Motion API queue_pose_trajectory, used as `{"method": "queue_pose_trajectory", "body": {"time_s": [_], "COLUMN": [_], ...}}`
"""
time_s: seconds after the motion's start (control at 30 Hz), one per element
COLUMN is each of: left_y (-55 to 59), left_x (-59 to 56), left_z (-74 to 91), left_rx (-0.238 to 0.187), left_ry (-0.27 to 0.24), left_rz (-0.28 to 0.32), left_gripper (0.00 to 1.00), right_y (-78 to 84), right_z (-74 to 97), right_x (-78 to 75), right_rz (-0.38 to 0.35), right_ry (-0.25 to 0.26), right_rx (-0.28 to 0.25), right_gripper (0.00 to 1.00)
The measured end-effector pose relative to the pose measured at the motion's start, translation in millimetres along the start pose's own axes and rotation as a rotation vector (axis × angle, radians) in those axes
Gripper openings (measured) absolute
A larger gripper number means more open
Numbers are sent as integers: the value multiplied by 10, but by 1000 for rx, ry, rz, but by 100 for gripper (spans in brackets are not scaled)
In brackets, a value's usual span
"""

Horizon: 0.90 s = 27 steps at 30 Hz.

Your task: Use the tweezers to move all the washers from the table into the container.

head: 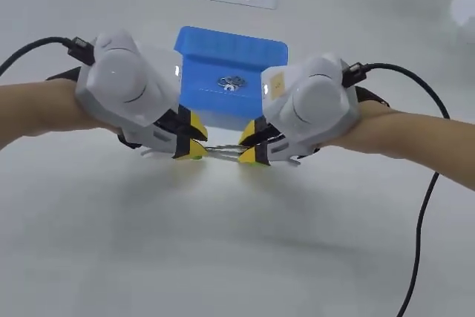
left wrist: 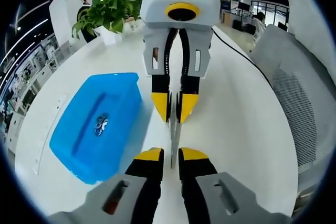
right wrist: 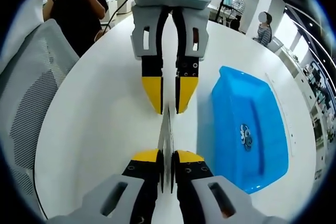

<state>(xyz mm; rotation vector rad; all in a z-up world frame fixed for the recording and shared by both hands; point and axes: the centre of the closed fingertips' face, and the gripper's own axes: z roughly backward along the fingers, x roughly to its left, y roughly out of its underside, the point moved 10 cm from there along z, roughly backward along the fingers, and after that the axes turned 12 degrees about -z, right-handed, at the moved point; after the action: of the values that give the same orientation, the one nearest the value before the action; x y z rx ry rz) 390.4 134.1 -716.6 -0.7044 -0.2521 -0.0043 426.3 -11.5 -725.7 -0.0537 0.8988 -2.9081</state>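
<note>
Grey, yellow-tipped left gripper (head: 197, 136) and right gripper (head: 251, 142) trail black cables (head: 424, 206).

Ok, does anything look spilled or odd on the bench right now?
Nothing spilled: the washers sit inside the blue container. One oddity: the left gripper and right gripper both hold the same tweezers, from opposite ends.

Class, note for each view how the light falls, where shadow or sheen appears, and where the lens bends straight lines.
Head view: soft, even light; faint diffuse shadow on the table beneath the left hand-held gripper and right hand-held gripper; mild sheen on their white shells. Left gripper view: fisheye bows the table edge; blue container looks sharp. Right gripper view: same bowing; tweezers crisp.
</note>
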Motion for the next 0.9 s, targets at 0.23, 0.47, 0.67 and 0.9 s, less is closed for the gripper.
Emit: {"method": "queue_pose_trajectory", "body": {"time_s": [0.23, 0.47, 0.67, 0.9], "left_y": [-39, -11, -37, -187], "left_x": [-11, -52, -94, -233], "left_z": [132, 406, 684, 901], "left_rx": [-8, -54, -76, -120], "left_ry": [-31, -136, -221, -279], "left_rz": [12, 119, 152, 125], "left_gripper": [19, 26, 38, 63], "right_y": [-16, 72, 233, 315], "right_z": [80, 648, 1053, 1348], "right_x": [26, 32, 155, 418], "right_rz": [-10, -149, -237, -283], "right_ry": [4, 54, 141, 209], "right_rx": [10, -193, -283, -344], "right_gripper": [17, 30, 36, 52]}}
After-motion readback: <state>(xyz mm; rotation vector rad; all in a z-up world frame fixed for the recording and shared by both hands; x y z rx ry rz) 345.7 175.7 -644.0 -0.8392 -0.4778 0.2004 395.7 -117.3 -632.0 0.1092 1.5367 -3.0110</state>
